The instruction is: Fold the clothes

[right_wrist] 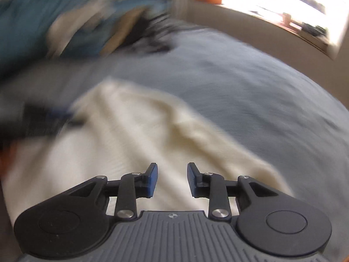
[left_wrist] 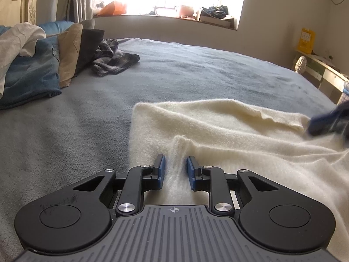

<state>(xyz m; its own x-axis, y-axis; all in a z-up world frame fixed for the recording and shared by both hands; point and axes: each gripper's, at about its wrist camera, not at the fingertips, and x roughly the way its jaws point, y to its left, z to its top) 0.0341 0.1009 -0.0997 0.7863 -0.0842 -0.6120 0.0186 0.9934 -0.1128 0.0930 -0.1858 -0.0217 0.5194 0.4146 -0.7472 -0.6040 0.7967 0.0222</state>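
A cream knitted garment [left_wrist: 218, 128] lies spread on the grey bed cover [left_wrist: 196, 69]. My left gripper [left_wrist: 175, 160] sits at the garment's near left part, its blue pads shut on a raised ridge of the cream fabric. In the left wrist view my right gripper [left_wrist: 327, 120] is a dark blur over the garment's right edge. The right wrist view is smeared by motion. There my right gripper [right_wrist: 172, 170] hangs open above the cream garment [right_wrist: 130, 135] with nothing between its pads. My left gripper [right_wrist: 43, 120] shows as a dark blur at the garment's left side.
A pile of clothes leans at the head of the bed on the left: blue jeans [left_wrist: 32, 74], tan and dark pieces, and a plaid garment [left_wrist: 113, 59]. A window sill [left_wrist: 165, 17] runs behind the bed. A low shelf [left_wrist: 322, 72] stands at the right.
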